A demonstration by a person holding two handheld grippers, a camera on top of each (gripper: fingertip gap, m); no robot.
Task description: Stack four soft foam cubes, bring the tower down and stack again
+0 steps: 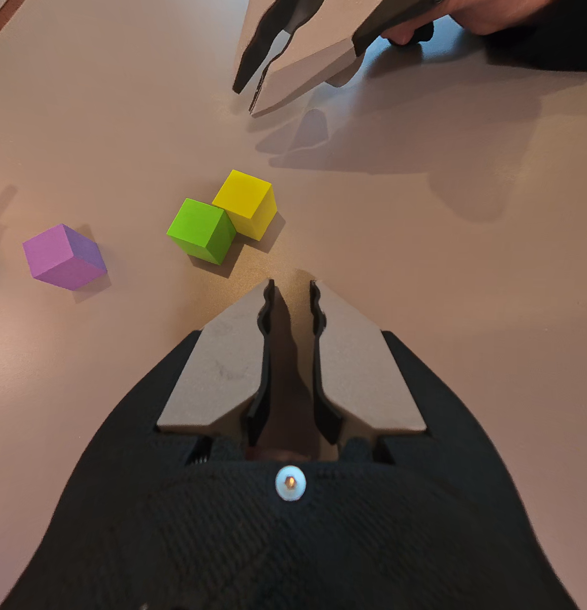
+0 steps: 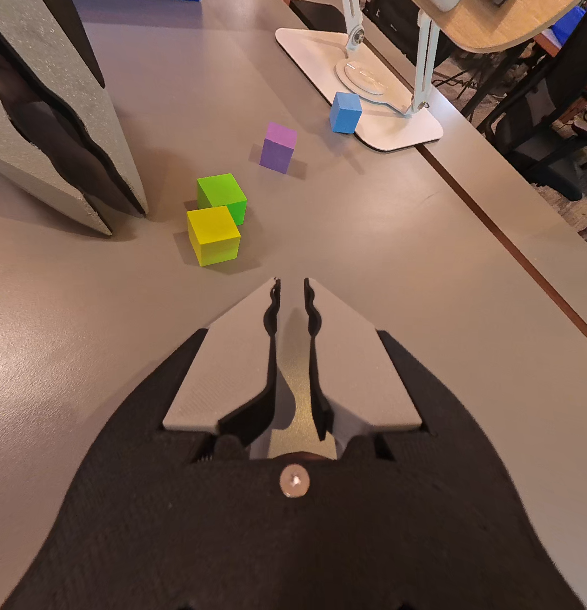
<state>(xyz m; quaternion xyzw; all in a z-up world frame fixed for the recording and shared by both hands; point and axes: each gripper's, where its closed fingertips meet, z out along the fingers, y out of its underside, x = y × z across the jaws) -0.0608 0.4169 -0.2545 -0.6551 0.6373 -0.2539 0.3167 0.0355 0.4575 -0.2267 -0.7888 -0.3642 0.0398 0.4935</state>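
No tower standing; all four cubes sit loose on the table (image 2: 384,264).

Left wrist view: left gripper (image 1: 291,281) at lower centre, jaws apart with a narrow gap, nothing between them, bare table under the tips. Green cube (image 1: 201,231) and yellow cube (image 1: 245,203) just above centre, touching along one edge, yellow behind and to the right of green. Both flat on a face, turned so a corner points down-frame toward the gripper. Purple cube (image 1: 64,256) at mid left, well apart from that pair, also corner-on to the camera. Cubes have no long axis. Right gripper (image 1: 247,99) comes in from the top centre, tips angled down-left, jaws slightly apart, empty; a hand (image 1: 483,19) holds it at the upper right.

Right wrist view: right gripper (image 2: 291,280) at lower centre, narrow gap, empty. Yellow cube (image 2: 214,236) nearest, left of centre, green cube (image 2: 222,198) touching it behind. Purple cube (image 2: 278,152) farther up, apart. Blue cube (image 2: 345,112) in the upper centre-right, against the edge of a white stand base (image 2: 401,132); can't tell if it rests partly on it. Left gripper (image 2: 120,218) fills the upper left, tips down near the table, left of the yellow cube, not touching it.
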